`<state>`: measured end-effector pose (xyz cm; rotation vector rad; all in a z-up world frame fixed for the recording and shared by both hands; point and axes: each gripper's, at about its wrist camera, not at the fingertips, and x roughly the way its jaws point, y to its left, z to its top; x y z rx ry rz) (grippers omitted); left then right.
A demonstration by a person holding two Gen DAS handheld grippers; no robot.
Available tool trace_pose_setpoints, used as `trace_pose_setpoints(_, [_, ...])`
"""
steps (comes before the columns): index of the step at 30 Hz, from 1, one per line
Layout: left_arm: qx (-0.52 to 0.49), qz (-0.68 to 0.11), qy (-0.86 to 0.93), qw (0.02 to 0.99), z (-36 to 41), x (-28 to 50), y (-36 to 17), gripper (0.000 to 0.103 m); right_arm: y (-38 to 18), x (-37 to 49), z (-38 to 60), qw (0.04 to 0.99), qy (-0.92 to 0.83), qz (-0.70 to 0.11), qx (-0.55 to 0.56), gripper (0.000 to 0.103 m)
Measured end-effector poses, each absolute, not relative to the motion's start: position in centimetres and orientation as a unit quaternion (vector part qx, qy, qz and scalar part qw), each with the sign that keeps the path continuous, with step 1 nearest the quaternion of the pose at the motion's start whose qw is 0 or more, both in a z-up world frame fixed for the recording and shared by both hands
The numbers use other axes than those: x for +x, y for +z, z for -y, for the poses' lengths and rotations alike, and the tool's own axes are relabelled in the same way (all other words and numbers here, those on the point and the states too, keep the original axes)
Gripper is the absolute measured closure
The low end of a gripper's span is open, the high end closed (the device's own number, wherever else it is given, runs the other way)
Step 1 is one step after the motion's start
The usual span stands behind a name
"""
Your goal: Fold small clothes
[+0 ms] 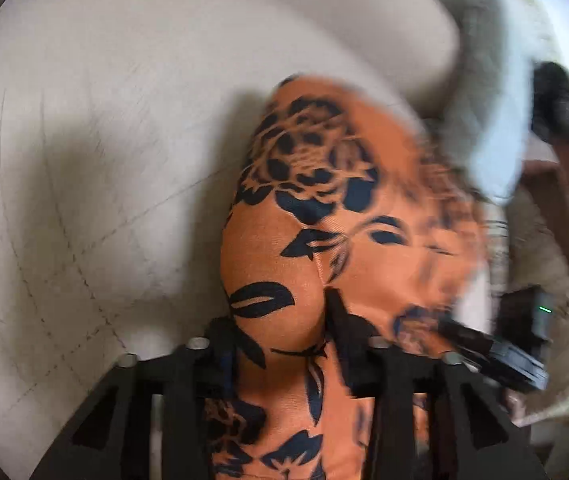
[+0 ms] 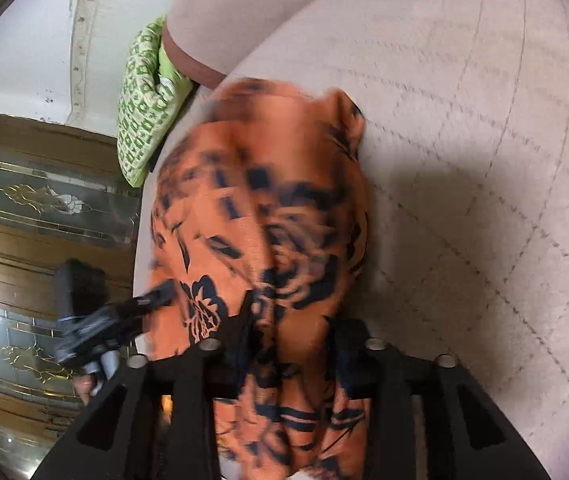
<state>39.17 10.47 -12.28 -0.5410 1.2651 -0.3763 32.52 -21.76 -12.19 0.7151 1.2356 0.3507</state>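
Note:
An orange garment with a black flower print [image 1: 324, 216] hangs between both grippers above a cream quilted sofa seat [image 1: 84, 140]. My left gripper [image 1: 284, 332] is shut on the cloth, which bunches between its black fingers. In the right wrist view the same garment [image 2: 260, 216] drapes forward and my right gripper [image 2: 288, 332] is shut on it too. Each gripper shows in the other's view: the right one at the right edge of the left wrist view [image 1: 500, 344], the left one at the left of the right wrist view [image 2: 96, 316]. The cloth is motion-blurred.
A green patterned cushion [image 2: 144, 100] leans at the sofa's end beside a brown-edged cushion [image 2: 188, 60]. A wooden door with leaded glass [image 2: 24, 200] stands beyond. A grey furry thing [image 1: 476, 60] and a dark object [image 1: 560, 104] lie at the far right of the left wrist view.

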Motion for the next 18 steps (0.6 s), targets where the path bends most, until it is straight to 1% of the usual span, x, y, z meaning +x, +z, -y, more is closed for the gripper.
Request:
trace_pose_setpoints(1, [-0.255, -0.580, -0.172, 0.754, -10.6, 39.2, -12.3, 0.057, -12.2, 32.6, 21.9, 0.742, 0.157, -0.565, 0.325, 0.055])
trace_pose_setpoints(2, [-0.259, -0.580, -0.171, 0.753, -10.6, 39.1, -11.7, 0.057, -11.9, 32.6, 22.1, 0.746, 0.152, -0.564, 0.318, 0.052])
trace_pose_setpoints(6, [-0.230, -0.576, -0.171, 0.765, -11.1, 37.9, -9.8, 0.051, -11.2, 31.9, 21.8, 0.750, 0.159, -0.564, 0.308, 0.051])
trace_pose_setpoints(10, [-0.216, -0.597, -0.163, 0.756, -10.8, 36.8, -9.5, 0.051, -11.2, 30.9, 20.7, 0.741, 0.156, -0.582, 0.296, 0.048])
trace_pose_setpoints(14, [-0.252, -0.609, -0.163, 0.734, -11.9, 34.4, -8.7, 0.051, -11.2, 28.4, 21.1, 0.734, 0.148, -0.592, 0.299, 0.045])
trace_pose_setpoints(17, [-0.286, -0.604, -0.168, 0.725, -13.1, 31.6, -8.8, 0.052, -11.3, 25.8, 21.4, 0.723, 0.151, -0.597, 0.314, 0.045])
trace_pose_setpoints(18, [-0.296, -0.601, -0.163, 0.725, -13.5, 31.0, -9.2, 0.052, -11.4, 24.9, 21.2, 0.724, 0.147, -0.597, 0.313, 0.048])
